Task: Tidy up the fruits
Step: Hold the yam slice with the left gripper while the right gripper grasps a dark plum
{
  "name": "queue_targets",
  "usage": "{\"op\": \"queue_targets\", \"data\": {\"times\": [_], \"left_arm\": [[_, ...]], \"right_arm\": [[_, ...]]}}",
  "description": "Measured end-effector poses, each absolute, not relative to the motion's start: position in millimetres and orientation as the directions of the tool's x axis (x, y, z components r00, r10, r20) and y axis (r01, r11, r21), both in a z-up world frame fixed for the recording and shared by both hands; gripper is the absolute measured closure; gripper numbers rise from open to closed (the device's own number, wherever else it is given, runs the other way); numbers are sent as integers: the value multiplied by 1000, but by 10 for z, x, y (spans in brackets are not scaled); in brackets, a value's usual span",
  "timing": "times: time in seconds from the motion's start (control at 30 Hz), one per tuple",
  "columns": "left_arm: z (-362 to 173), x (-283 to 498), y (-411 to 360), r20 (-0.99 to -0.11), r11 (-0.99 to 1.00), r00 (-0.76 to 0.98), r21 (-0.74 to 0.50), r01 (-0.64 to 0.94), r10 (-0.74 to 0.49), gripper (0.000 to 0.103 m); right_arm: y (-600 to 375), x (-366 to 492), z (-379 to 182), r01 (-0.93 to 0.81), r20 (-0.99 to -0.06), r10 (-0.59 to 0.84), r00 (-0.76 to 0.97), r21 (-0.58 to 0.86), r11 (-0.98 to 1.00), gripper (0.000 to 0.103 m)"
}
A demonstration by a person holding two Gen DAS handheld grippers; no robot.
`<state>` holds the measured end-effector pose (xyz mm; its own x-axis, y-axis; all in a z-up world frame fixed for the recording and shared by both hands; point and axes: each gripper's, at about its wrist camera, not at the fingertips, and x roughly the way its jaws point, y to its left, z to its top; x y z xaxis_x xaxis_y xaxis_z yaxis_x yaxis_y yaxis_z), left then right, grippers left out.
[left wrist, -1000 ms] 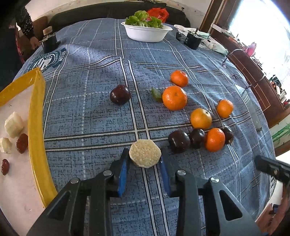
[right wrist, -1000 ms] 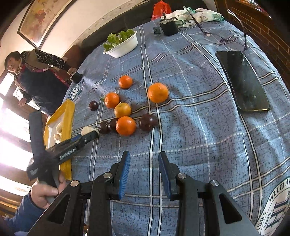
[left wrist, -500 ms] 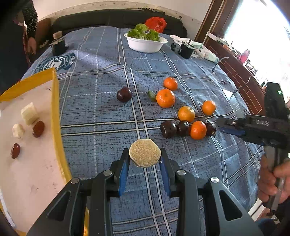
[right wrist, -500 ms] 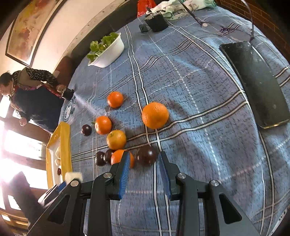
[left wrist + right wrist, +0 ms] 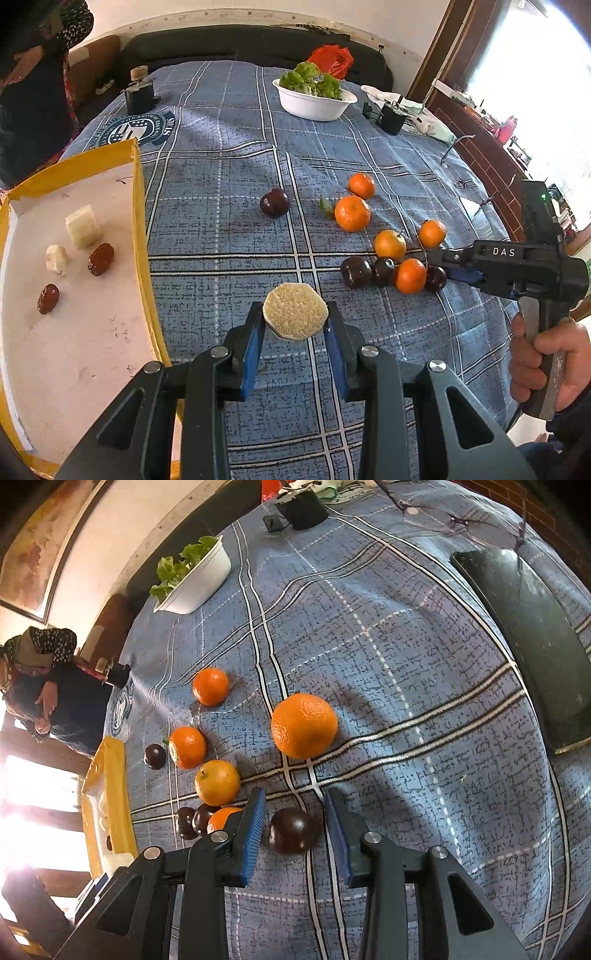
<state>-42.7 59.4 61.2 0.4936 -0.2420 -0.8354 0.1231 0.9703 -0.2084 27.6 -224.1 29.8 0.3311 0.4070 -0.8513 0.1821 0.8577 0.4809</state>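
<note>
My left gripper [image 5: 294, 308] is shut on a pale round chunk of cut fruit [image 5: 295, 314] and holds it above the blue checked cloth. To its left lies a yellow tray [image 5: 142, 236] holding two pale chunks [image 5: 83, 227] and two red dates [image 5: 100, 259]. Several oranges [image 5: 352, 213] and dark plums [image 5: 355, 272] lie loose on the cloth. My right gripper [image 5: 295, 795] points down over one dark plum [image 5: 293, 830]. This plum lies between the blue pads with a small gap on each side. In the left wrist view, the right gripper [image 5: 439, 264] reaches in from the right.
A white bowl of lettuce [image 5: 314, 105] stands at the far side, with small black objects [image 5: 391, 118] near it. A black phone [image 5: 535, 646] and glasses [image 5: 461, 520] lie right of the fruit. A person [image 5: 33, 74] stands beyond the tray.
My left gripper rose and shifted with the pale chunk, so more of the tray shows. My right gripper came down over the fruit cluster and now straddles the dark plum.
</note>
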Motion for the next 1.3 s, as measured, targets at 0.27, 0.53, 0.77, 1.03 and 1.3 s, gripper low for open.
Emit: {"op": "queue_targets", "data": {"times": [0.27,0.53,0.77,1.03,1.3], "left_arm": [[619,-376,527,-835,968,490,-214,132,-252,72],[600,-365,475,-835,965,484,-219,143,-262,72],[604,-362,474,-835,965,484,-220,144,-262,72],[682,-394,529,-824,964,501,-226,140,-266,72],[759,-465,839,-809,965,528,-246,95,-259,72]], "right_arm": [[-2206,263,278,144,-845,432,314,492,858,66],[-2022,196,311,59,-869,379,318,417,907,73],[-2082,88,428,72,-859,360,363,411,909,74],[-1880,-3,773,-21,-819,372,438,405,914,73],[-1396,-92,935,-180,-798,433,420,394,901,73]]}}
